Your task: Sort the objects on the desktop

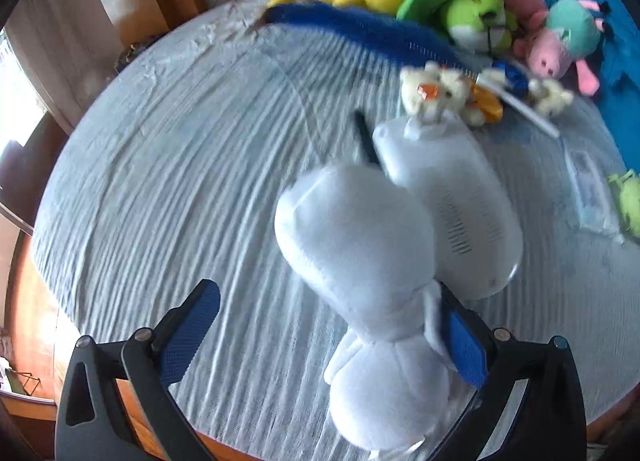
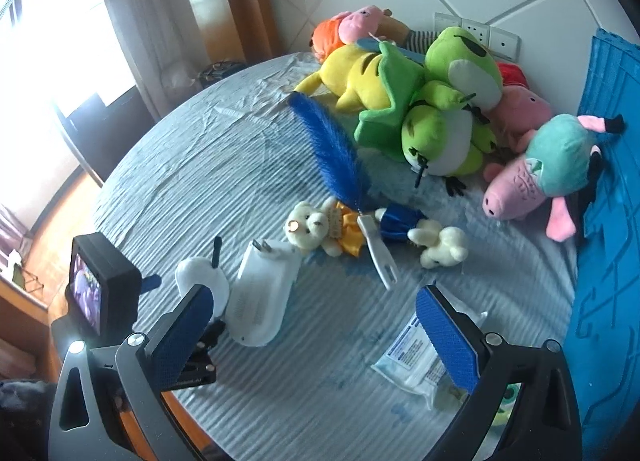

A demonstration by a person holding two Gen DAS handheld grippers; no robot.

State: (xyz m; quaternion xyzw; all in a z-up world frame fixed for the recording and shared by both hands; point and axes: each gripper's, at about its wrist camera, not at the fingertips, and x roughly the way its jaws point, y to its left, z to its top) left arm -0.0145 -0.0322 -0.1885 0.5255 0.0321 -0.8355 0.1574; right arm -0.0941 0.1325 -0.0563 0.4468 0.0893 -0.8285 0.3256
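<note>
A white plush dog [image 1: 360, 261] with a black ear lies on the round table's blue-grey cloth [image 1: 180, 141], against a white plastic plug-in device [image 1: 452, 201]. My left gripper [image 1: 328, 341] is open around the plush; its right pad [image 1: 466, 345] touches the plush's neck, its left pad stands apart. In the right wrist view the plush [image 2: 202, 281] and device [image 2: 264, 297] lie at lower left beside the left gripper's body. My right gripper [image 2: 316, 337] is open and empty above a wet-wipes packet [image 2: 412, 361].
Two small cream bears [image 2: 320, 229] [image 2: 436, 245] and a blue feather duster [image 2: 340, 157] lie mid-table. A pile of large plush toys [image 2: 420, 101] fills the back. A blue crate [image 2: 612, 221] stands at the right. The table edge and wood floor are at left.
</note>
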